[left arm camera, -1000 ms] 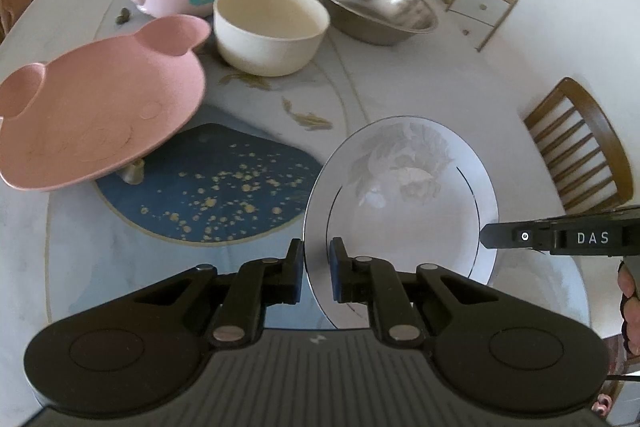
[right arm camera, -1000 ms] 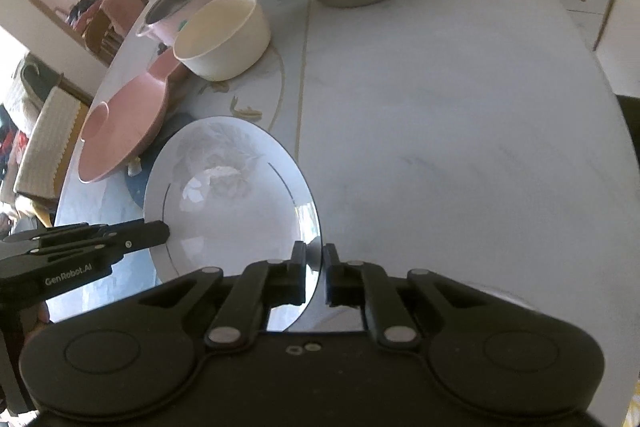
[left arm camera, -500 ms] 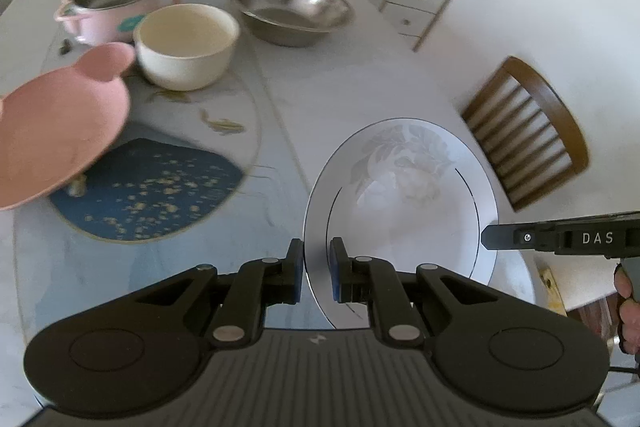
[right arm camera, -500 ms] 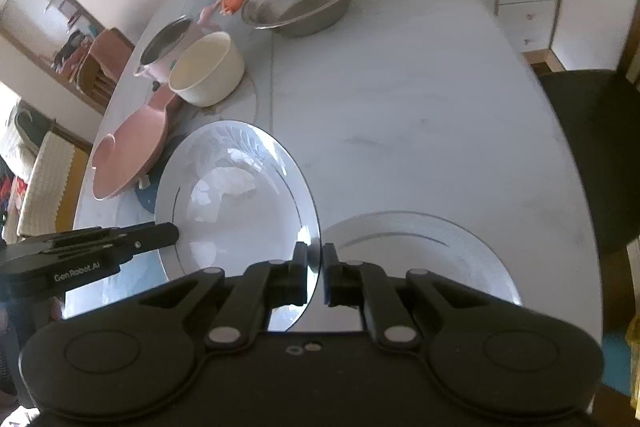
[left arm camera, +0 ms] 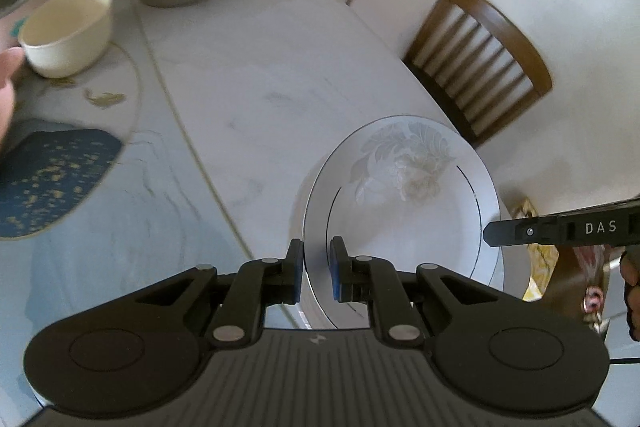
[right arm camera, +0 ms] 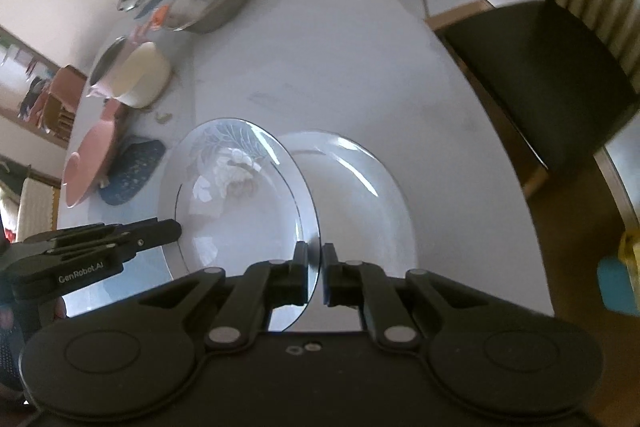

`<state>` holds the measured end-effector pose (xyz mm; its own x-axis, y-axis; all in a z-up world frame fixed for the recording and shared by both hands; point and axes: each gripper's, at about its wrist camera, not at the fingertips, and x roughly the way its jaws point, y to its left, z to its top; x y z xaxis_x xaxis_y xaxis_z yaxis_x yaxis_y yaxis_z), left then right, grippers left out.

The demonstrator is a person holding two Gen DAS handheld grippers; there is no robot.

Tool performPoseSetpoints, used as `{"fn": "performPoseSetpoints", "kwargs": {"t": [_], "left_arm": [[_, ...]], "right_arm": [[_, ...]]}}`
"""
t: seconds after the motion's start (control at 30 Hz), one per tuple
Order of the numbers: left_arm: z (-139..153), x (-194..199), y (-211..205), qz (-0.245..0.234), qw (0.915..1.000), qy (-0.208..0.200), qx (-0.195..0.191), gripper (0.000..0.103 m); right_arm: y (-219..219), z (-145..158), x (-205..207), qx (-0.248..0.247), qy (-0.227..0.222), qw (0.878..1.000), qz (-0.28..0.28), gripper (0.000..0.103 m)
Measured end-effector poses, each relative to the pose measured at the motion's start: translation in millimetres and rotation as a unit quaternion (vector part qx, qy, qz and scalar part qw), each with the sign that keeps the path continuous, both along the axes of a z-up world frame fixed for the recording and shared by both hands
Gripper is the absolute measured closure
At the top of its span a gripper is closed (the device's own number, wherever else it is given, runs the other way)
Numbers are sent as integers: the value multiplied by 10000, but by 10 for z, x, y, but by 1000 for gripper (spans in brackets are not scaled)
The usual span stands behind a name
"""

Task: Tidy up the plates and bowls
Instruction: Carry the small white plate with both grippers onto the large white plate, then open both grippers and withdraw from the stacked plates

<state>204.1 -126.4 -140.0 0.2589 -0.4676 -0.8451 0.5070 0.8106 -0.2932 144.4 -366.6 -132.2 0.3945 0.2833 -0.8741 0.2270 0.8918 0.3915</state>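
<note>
Floral plate (left arm camera: 404, 203), clenched at opposite rims by left tongs (left arm camera: 316, 269) and right tongs (right arm camera: 315, 273), is being carried away from the bowls, now over the plain plate (right arm camera: 360, 195) just beyond the right tongs, so stacking is being neared.

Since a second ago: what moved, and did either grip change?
The flowered plate, pinched at opposite rims by the left gripper and the right gripper, was carried away from the blue mat toward the table edge by the chair. It is now above a white plate that was out of view before. Unchanged: both grips on the rim; the cream bowl, steel bowl and pink plate kept their places.
</note>
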Motion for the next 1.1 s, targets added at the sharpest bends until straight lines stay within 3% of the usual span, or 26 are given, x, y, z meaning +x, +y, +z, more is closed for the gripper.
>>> {"fn": "performPoseSetpoints", "kwargs": {"t": [0.3, 1.1], "left_arm": [[-141, 11, -201, -158, 9997, 87, 182, 90], [-264, 58, -328, -200, 9989, 281, 325, 90]], "right_arm": [[-83, -203, -82, 82, 219, 9996, -134, 96], [-198, -356, -134, 190, 362, 9986, -335, 95]]}}
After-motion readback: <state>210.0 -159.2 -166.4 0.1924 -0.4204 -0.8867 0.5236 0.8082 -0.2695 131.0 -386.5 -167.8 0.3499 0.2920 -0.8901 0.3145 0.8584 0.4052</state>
